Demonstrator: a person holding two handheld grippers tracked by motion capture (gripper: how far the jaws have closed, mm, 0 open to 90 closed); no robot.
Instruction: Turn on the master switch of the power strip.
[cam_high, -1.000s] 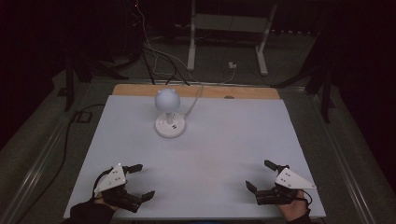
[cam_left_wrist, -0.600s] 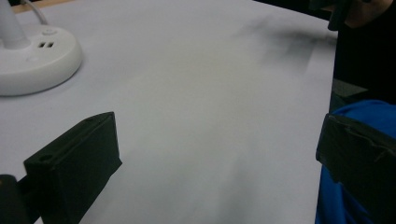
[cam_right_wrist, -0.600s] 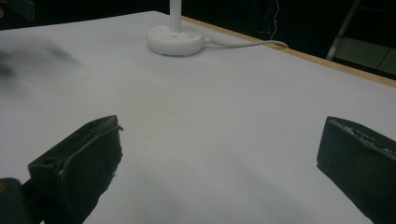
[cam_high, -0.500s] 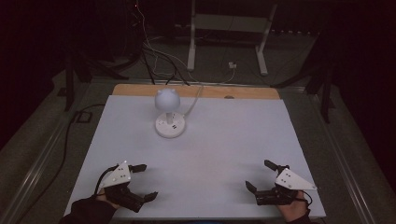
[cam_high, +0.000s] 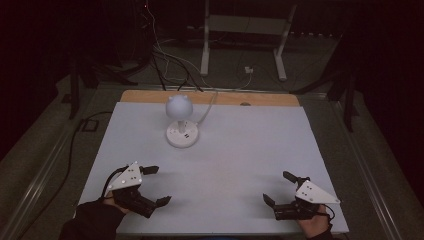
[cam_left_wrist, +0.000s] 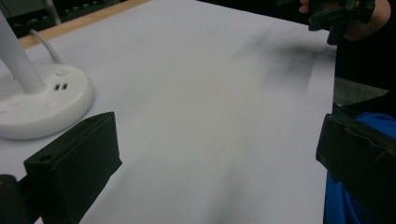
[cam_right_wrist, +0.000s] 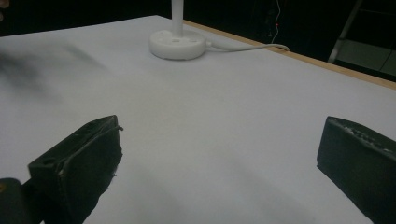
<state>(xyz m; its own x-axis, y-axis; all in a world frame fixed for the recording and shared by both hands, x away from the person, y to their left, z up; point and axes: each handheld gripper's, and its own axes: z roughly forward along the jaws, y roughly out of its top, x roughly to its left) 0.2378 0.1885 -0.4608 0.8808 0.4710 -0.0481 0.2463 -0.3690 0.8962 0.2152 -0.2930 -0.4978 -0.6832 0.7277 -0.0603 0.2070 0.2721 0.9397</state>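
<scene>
Since earlier, only the left gripper shifted slightly; both it and the right gripper stood wide, empty, the lamp well beyond their fingertips, likely awaiting a start.

White lamp on a pale grey-white table, tan wooden strip at its far edge; black jaws, blue sleeve.

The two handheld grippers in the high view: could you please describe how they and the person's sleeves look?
Both the left gripper and the right gripper are black, each with two blocky black jaws and a pale grey three-cornered plate on top, dotted with small dark marks. The left forearm wears a dark sleeve. A thin dark cable loops at the right gripper's rear.
</scene>
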